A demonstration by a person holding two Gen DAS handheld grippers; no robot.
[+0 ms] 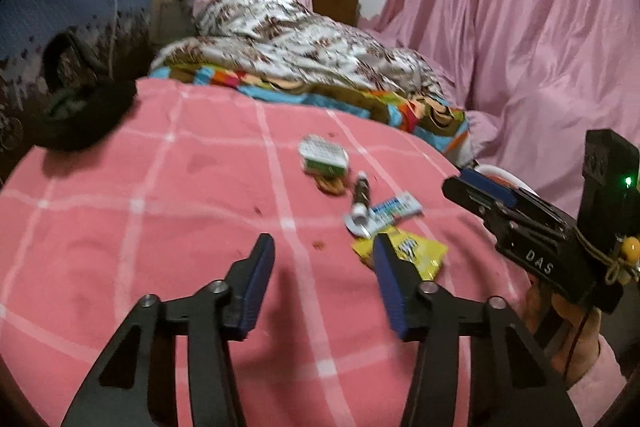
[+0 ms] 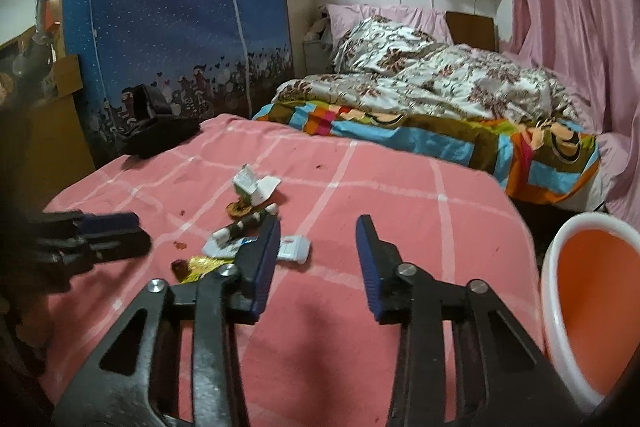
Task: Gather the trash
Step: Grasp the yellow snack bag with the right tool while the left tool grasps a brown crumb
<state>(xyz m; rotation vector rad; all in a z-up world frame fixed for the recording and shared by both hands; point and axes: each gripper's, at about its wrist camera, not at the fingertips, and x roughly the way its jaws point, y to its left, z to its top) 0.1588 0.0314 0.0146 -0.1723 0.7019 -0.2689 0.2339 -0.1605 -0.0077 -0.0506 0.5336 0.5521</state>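
A small heap of trash lies on the pink checked bedspread (image 1: pixel 160 227): a white and green carton (image 1: pixel 323 155), a brown scrap (image 1: pixel 331 186), a small tube (image 1: pixel 361 195), a blue and white wrapper (image 1: pixel 396 209) and a yellow wrapper (image 1: pixel 420 253). My left gripper (image 1: pixel 324 245) hovers open just short of the heap, its right finger over the yellow wrapper. My right gripper (image 2: pixel 319 223) is open too, with its left finger covering part of the blue and white wrapper (image 2: pixel 294 247). Neither holds anything. The carton (image 2: pixel 250 185) lies farthest back.
An orange bucket with a white rim (image 2: pixel 554 259) stands beside the bed at the right. A black bag (image 2: pixel 156 131) rests on the bed's far left corner. Behind are a rumpled patterned quilt (image 2: pixel 432 79), a blue fabric wardrobe (image 2: pixel 172 27) and pink curtains (image 2: pixel 580 7).
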